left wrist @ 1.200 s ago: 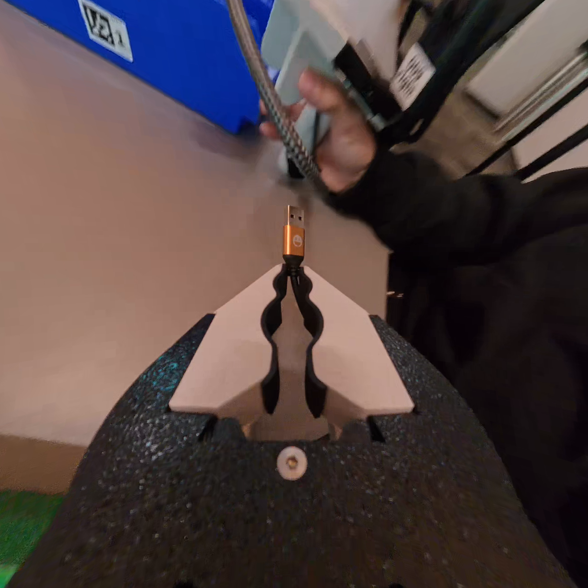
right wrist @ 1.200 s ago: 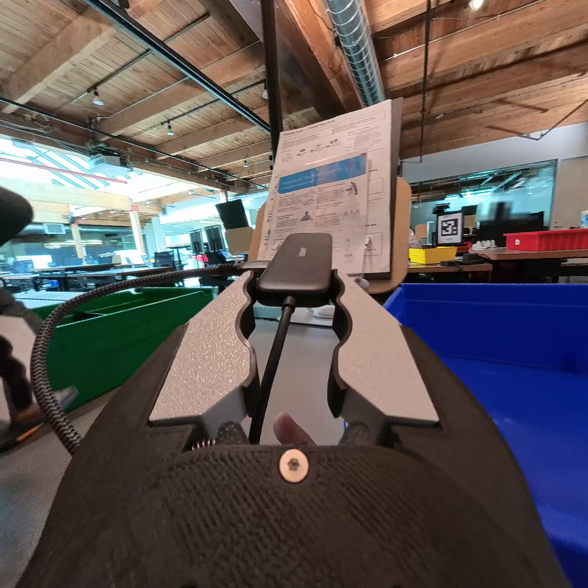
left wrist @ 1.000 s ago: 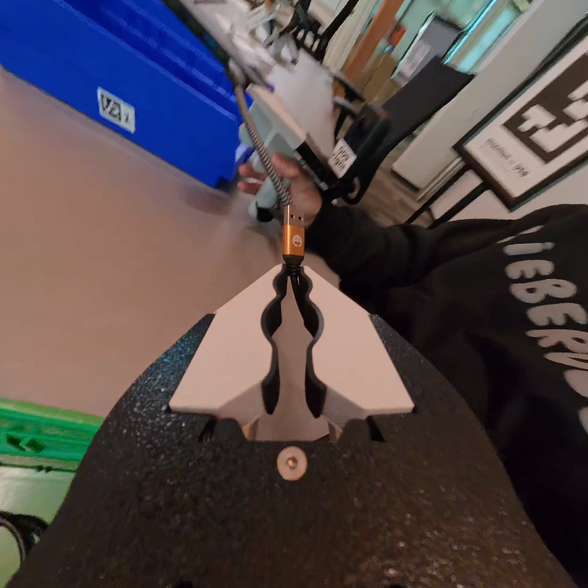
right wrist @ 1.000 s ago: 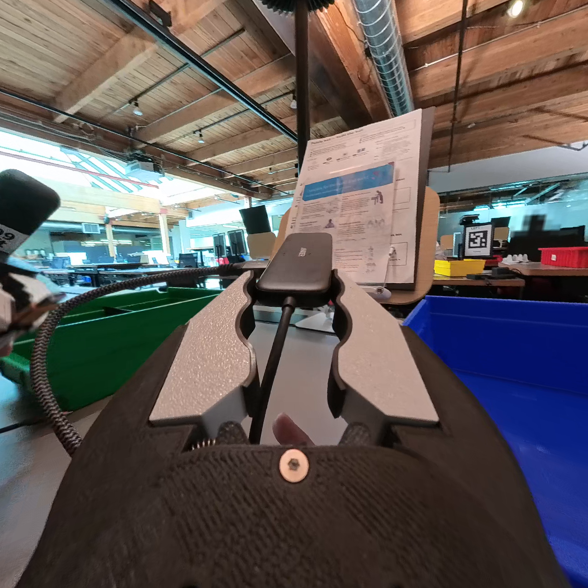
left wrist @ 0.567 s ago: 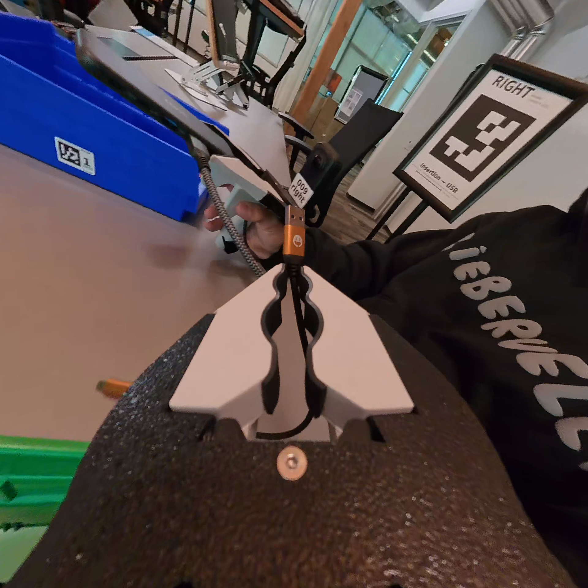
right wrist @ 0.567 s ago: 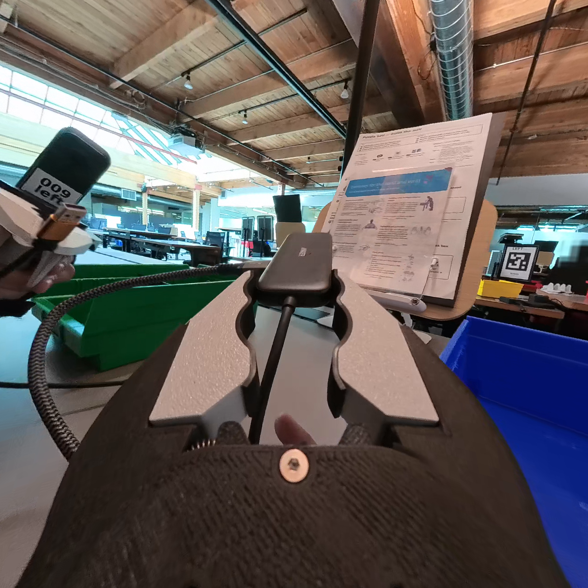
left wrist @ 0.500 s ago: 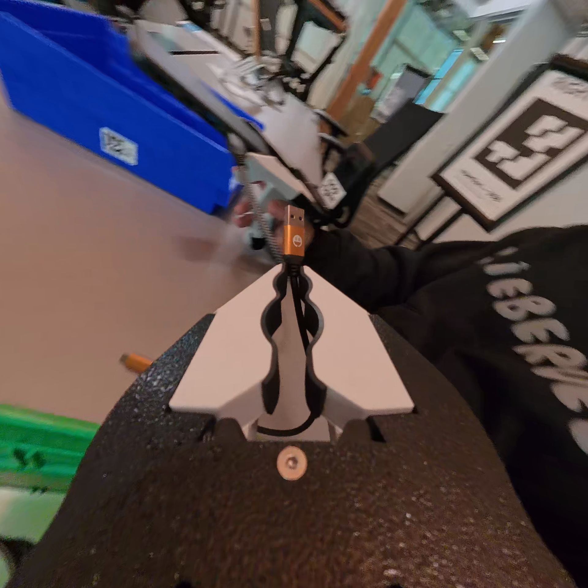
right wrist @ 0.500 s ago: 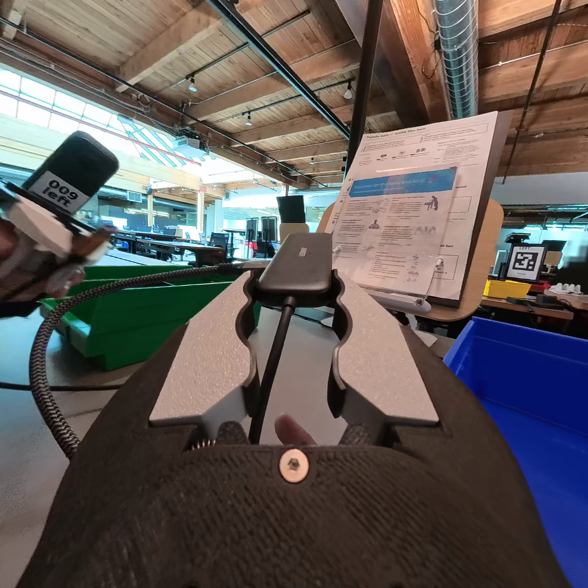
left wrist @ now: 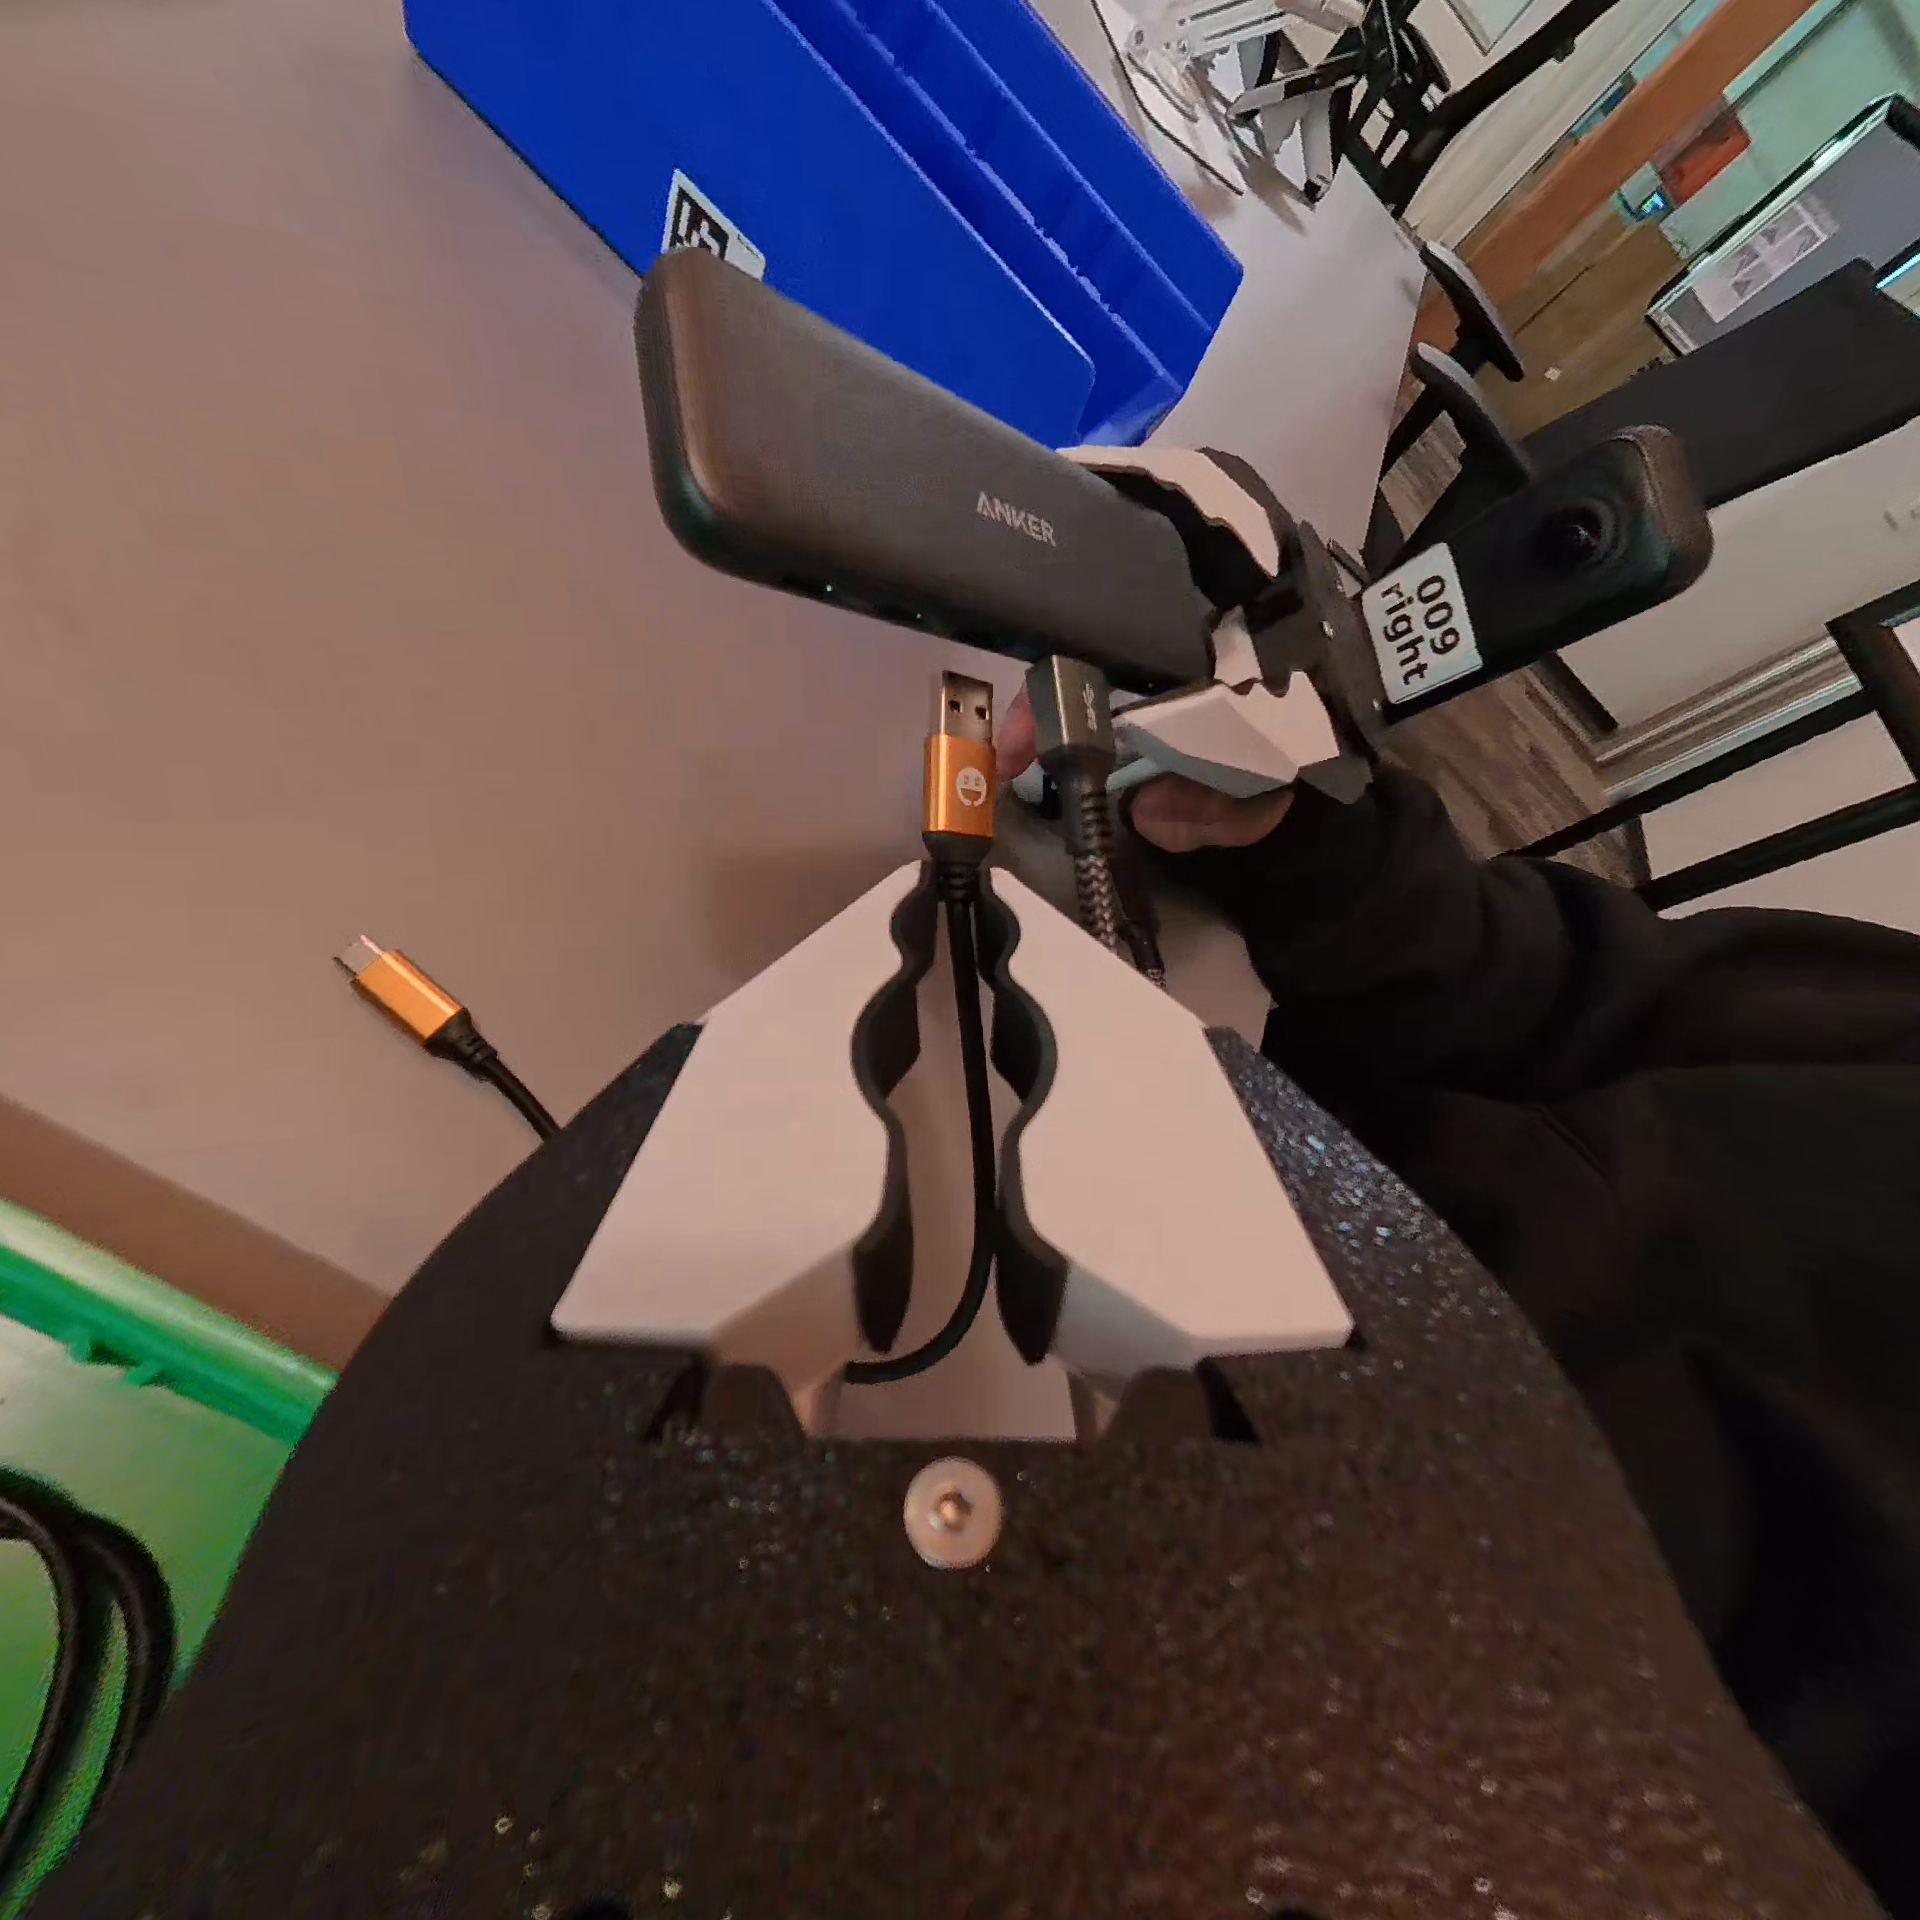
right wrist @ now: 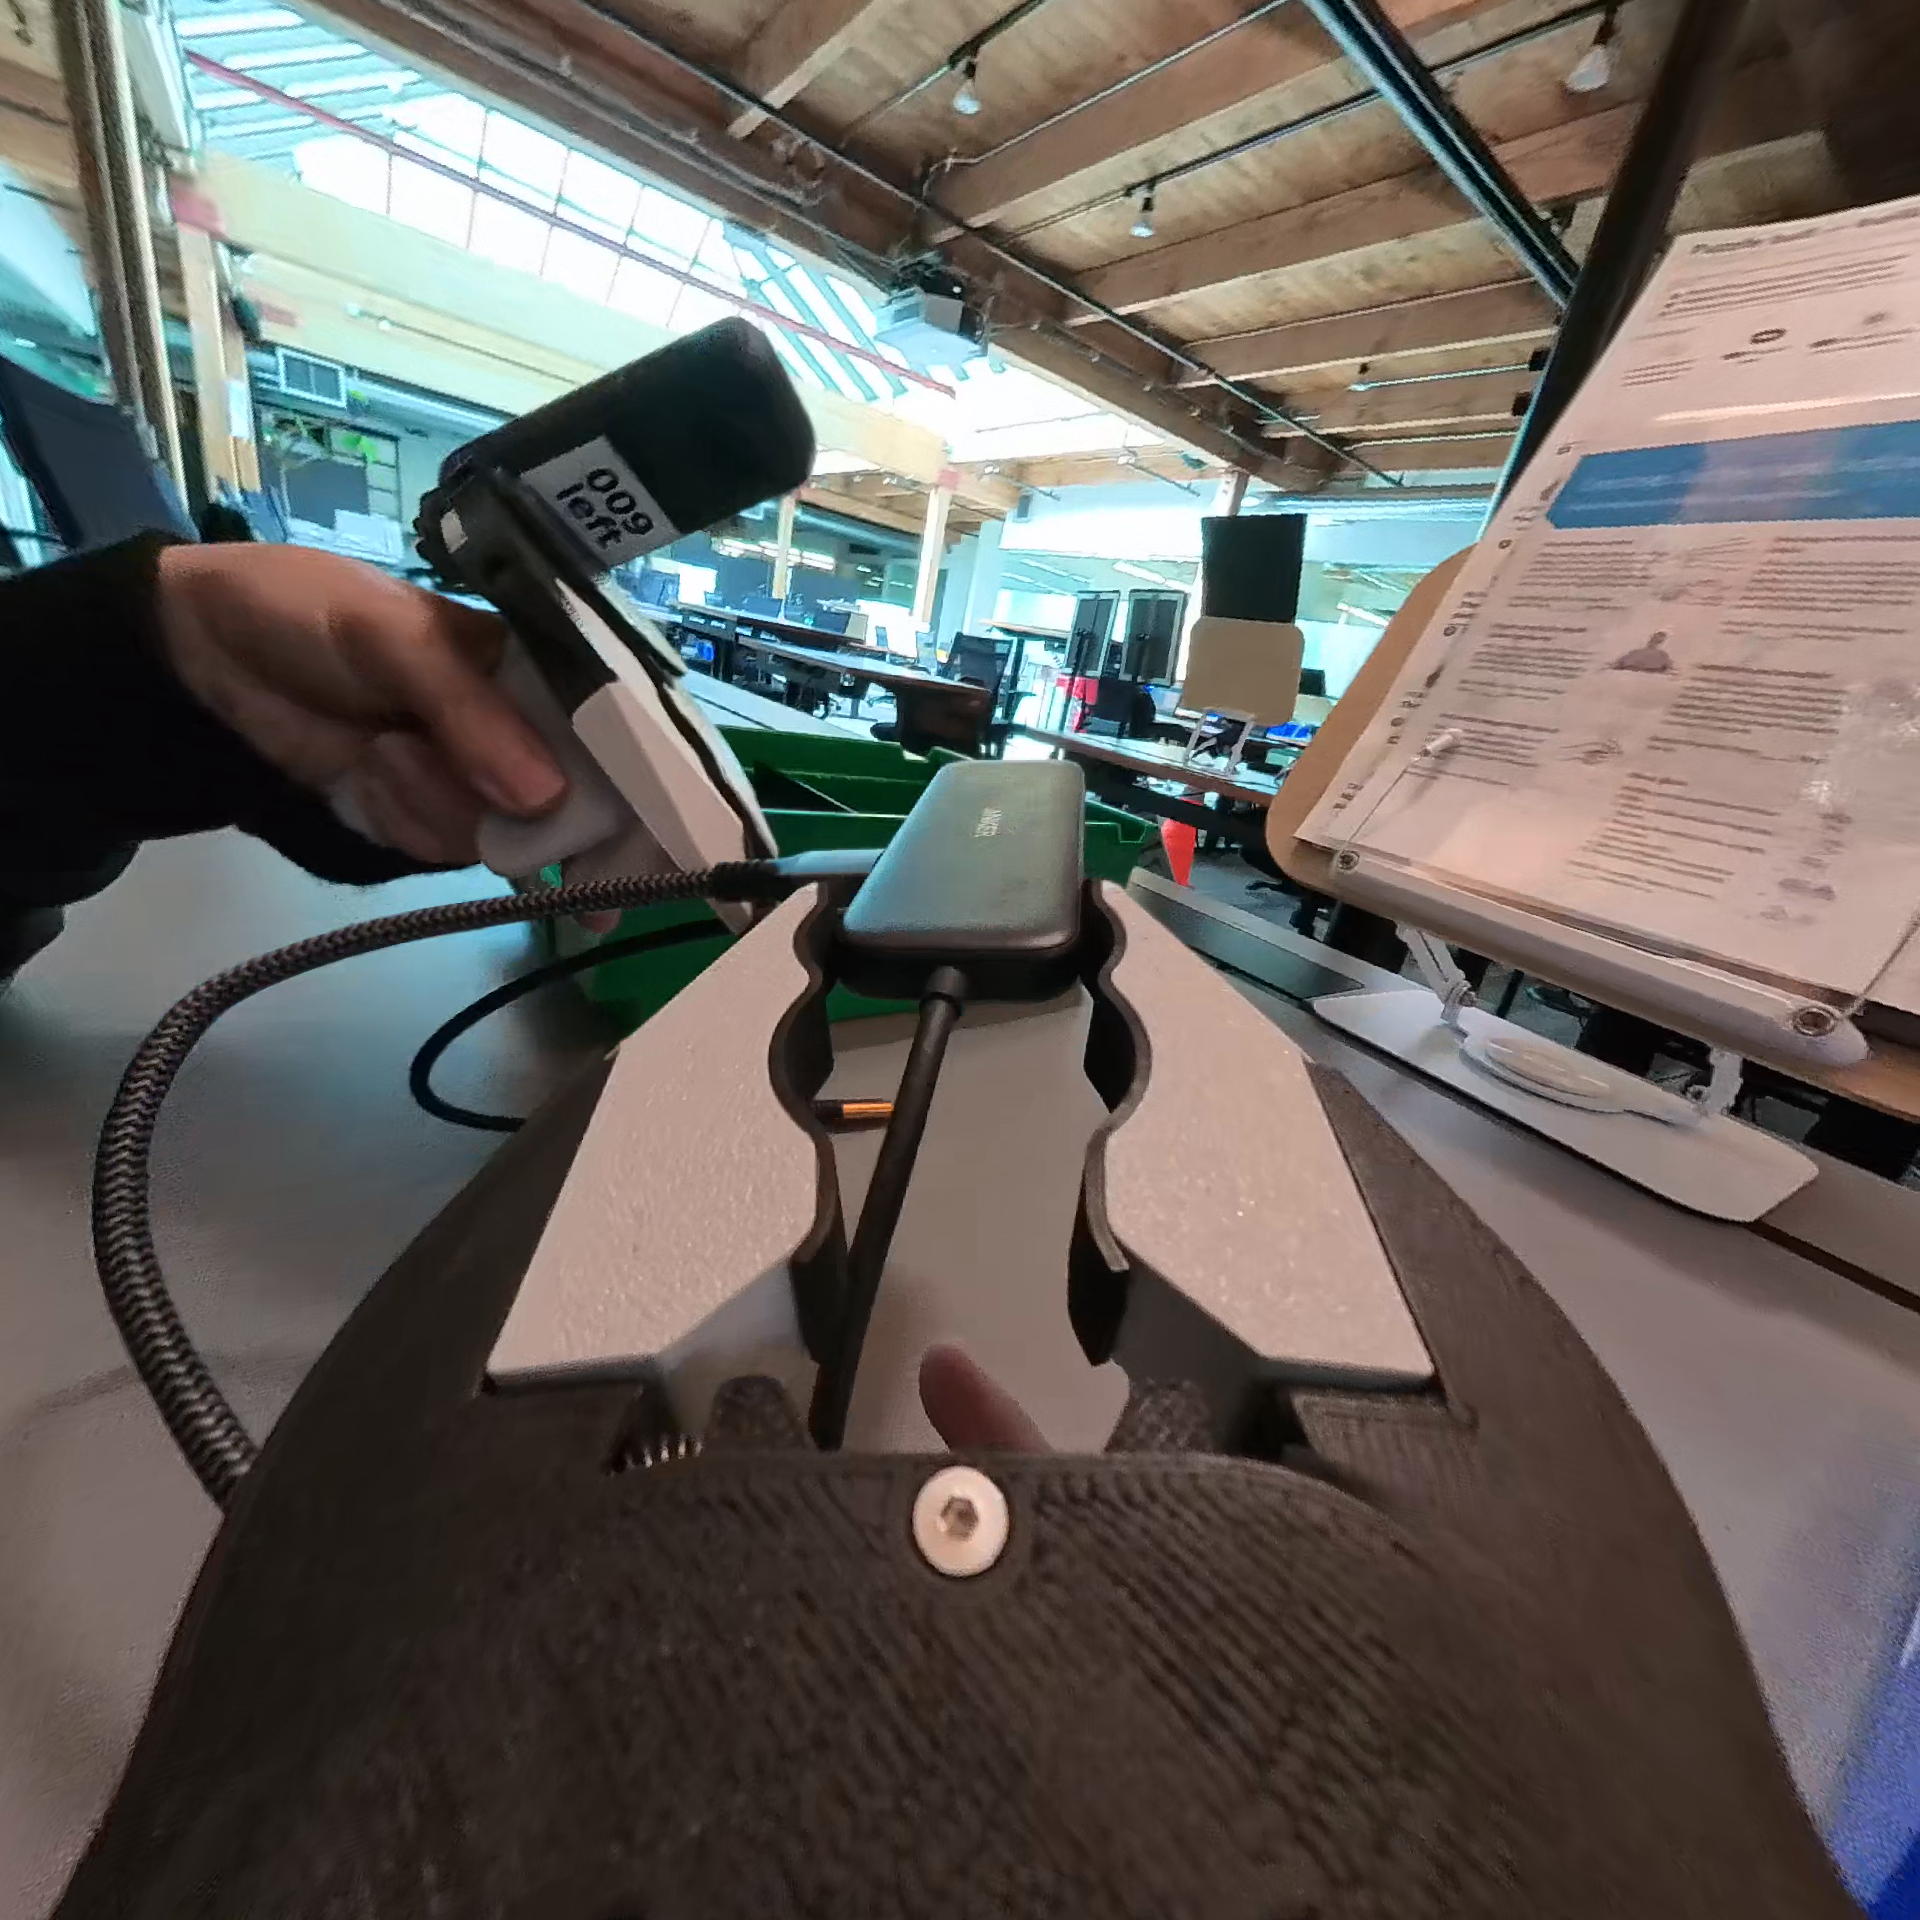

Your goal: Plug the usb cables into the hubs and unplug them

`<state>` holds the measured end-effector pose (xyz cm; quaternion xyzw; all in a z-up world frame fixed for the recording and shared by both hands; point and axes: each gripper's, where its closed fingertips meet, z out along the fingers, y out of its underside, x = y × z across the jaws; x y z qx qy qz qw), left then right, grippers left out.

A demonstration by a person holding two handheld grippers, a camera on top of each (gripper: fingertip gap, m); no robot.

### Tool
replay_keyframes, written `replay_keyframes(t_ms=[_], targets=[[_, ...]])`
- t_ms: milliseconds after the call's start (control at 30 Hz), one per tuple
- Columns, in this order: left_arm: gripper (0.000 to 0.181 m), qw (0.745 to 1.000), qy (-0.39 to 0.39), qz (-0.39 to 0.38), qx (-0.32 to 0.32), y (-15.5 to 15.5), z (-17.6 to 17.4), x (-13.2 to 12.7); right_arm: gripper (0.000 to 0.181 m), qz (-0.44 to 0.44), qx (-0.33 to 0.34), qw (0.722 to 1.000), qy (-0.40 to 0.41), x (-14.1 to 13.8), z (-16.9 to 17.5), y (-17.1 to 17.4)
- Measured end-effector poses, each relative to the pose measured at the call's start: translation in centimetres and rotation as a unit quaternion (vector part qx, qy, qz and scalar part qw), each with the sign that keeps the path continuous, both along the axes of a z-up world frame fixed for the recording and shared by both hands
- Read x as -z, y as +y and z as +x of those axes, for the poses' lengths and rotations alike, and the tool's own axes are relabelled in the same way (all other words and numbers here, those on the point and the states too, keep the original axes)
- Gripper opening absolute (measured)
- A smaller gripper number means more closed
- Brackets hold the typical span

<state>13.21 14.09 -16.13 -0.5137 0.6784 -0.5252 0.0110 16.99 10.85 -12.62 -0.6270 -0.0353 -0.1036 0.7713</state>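
My left gripper (left wrist: 956,883) is shut on the black cable just behind an orange USB-A plug (left wrist: 961,769), which points up. Its metal tip sits just under the side edge of the dark grey hub (left wrist: 883,488), apart from it. A grey braided cable's plug (left wrist: 1075,727) is plugged into the hub next to it. My right gripper (right wrist: 956,935) is shut on the near end of the hub (right wrist: 971,852) and holds it above the table. The hub's own black cable (right wrist: 894,1143) runs back between the fingers. The left gripper also shows in the right wrist view (right wrist: 644,748), close on the hub's left.
The orange cable's other connector (left wrist: 400,992) lies on the table. A blue bin (left wrist: 883,208) stands behind the hub, a green bin (left wrist: 125,1340) at lower left. The braided cable (right wrist: 208,1039) loops left. A document stand (right wrist: 1662,727) is on the right. A person's black sleeve (left wrist: 1558,1143) fills the right side.
The two grippers have come together: the orange plug now sits right under the hub's edge, where before the hub was farther off. Both stay shut on what they hold.
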Motion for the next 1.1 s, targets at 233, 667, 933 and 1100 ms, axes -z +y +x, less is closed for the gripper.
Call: replay_keyframes(t_ms=[233, 667, 933, 1100], targets=[[0.005, 1.0, -0.013, 0.005, -0.002, 0.7, -0.4, -1.0, 0.045, -0.005, -0.005, 1.0, -0.007, 0.1, -0.3, 0.1], [0.004, 0.999, -0.018, 0.038, -0.017, 0.7, -0.2, -1.1, 0.045, -0.011, 0.01, 1.0, -0.018, 0.3, -0.3, 0.2], [0.005, 0.996, -0.019, 0.079, -0.037, 0.8, 0.2, -0.5, 0.045, -0.019, 0.026, 0.999, -0.034, 0.5, -0.1, 0.3], [0.005, 0.997, -0.023, 0.066, -0.039, 0.6, 0.3, -0.9, 0.045, -0.014, 0.03, 0.999, -0.032, 0.3, 0.1, 0.1]])
